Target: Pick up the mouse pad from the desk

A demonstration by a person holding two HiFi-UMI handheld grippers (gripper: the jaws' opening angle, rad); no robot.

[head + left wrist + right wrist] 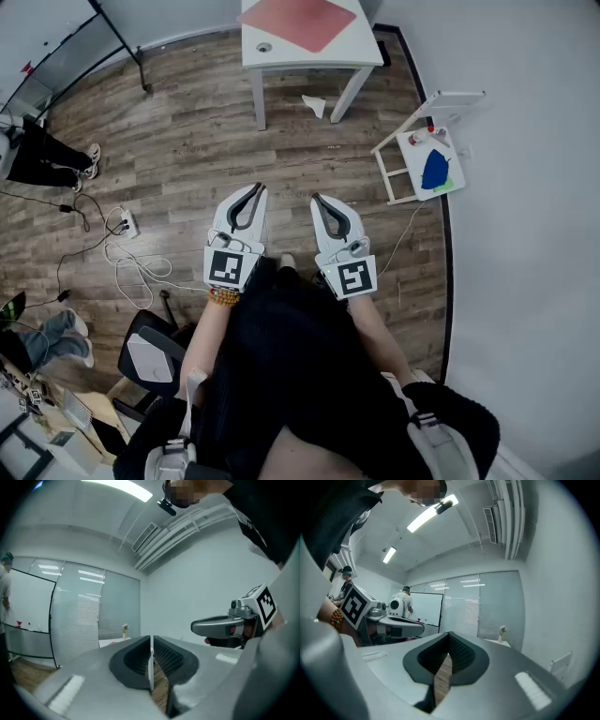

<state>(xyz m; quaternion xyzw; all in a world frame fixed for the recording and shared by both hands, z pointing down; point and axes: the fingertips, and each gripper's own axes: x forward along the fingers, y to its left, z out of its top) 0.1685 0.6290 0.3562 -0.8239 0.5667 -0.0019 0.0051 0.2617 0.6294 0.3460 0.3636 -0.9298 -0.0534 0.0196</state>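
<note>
- We hold a smooth grey plastic left gripper (257,188) and a matching right gripper (317,199) close to our body. On each, the ribbed, black-padded jaws meet at the tips and grip nothing.
- The flat, salmon-pink, four-cornered mouse pad (298,21) lies on the white square desk (309,58), well apart from both grippers.
- A brown wood-plank floor (187,141) spreads beneath.

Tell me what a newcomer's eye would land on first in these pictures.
First come the left gripper and right gripper, side by side over the wood floor at the centre of the head view, both shut and empty. Next is the pink mouse pad lying on the white desk at the top, well ahead of them. A blue object on a small white stand by the right wall also stands out.
</note>
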